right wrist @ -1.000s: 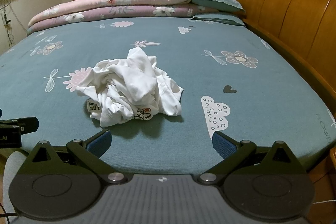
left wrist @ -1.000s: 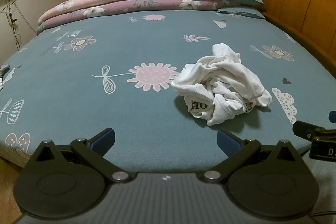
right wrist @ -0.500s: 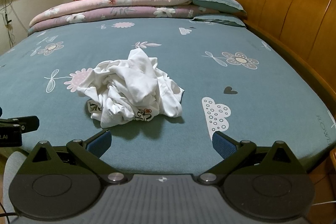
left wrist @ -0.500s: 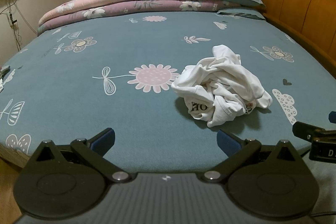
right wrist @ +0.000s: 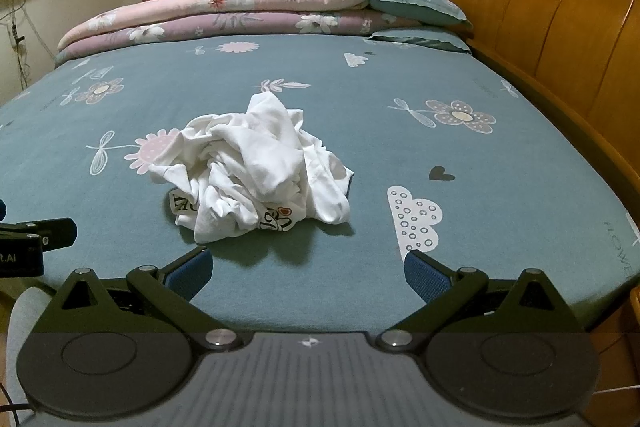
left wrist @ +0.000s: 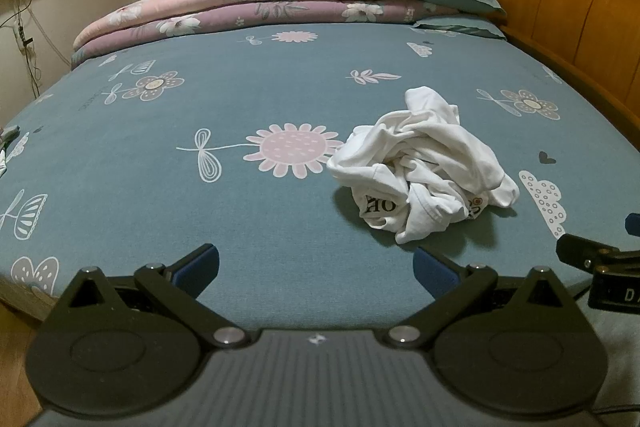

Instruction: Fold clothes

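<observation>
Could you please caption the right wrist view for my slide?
Open right gripper faces a crumpled white garment on the teal bed sheet.

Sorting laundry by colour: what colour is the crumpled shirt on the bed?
White, with some black lettering; the shirt shows best in the right wrist view.

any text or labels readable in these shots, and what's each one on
"HO": black letters on a fold of the crumpled white garment, left wrist view; the rest is hidden in folds.
"D": white, cut off by the frame edge, on the right gripper's body.
"t.AI": white, cut off, on the left gripper's body.
"FLOWE": faint print on the bed sheet near its right edge, cut off.
Other garment print and small sheet lettering: unreadable.
</observation>
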Action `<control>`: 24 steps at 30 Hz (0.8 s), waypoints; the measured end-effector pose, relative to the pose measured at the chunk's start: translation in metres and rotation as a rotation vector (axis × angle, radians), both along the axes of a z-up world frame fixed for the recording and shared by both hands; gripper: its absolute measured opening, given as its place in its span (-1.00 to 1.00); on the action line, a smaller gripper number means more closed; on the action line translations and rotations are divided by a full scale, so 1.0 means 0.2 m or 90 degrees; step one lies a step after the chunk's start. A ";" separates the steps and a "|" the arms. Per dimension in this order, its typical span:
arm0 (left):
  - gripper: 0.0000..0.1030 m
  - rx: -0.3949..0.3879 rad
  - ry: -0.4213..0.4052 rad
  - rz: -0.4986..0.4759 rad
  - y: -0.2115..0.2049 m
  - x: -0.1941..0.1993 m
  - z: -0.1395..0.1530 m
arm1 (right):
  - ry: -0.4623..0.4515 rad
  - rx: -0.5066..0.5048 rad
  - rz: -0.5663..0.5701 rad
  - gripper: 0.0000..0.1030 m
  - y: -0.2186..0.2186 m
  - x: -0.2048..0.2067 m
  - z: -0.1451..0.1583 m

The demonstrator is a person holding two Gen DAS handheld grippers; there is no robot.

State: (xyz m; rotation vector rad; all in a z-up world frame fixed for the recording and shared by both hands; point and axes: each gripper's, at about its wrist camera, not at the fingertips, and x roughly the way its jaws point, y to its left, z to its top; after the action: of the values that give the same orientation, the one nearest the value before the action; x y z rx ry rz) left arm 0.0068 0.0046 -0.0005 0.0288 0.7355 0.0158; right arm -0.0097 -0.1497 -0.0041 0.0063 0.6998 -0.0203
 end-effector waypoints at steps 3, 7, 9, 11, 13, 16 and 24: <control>0.99 0.000 0.000 0.000 0.00 0.00 0.00 | -0.001 -0.001 0.001 1.00 0.00 0.00 0.00; 0.99 -0.001 0.001 -0.001 0.01 0.02 -0.01 | 0.000 -0.004 0.003 1.00 0.00 0.01 0.00; 0.99 -0.001 0.003 0.000 0.01 0.04 -0.01 | 0.003 -0.004 0.004 1.00 -0.01 0.03 -0.01; 0.99 -0.001 0.006 0.001 0.01 0.07 -0.02 | 0.007 -0.002 0.004 1.00 -0.02 0.05 -0.01; 0.99 0.000 0.009 0.003 0.01 0.09 -0.02 | 0.011 -0.001 0.004 1.00 -0.02 0.07 -0.02; 0.99 -0.004 0.016 0.006 0.02 0.14 -0.04 | 0.019 -0.003 0.005 1.00 -0.03 0.12 -0.03; 0.99 0.004 0.032 -0.001 0.01 0.32 -0.07 | 0.043 -0.001 0.006 1.00 -0.03 0.27 -0.08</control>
State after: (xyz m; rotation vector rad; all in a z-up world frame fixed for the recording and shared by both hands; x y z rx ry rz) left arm 0.0713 0.0064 -0.0150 0.0361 0.7855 0.0160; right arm 0.0435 -0.1564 -0.0204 0.0003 0.7672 -0.0121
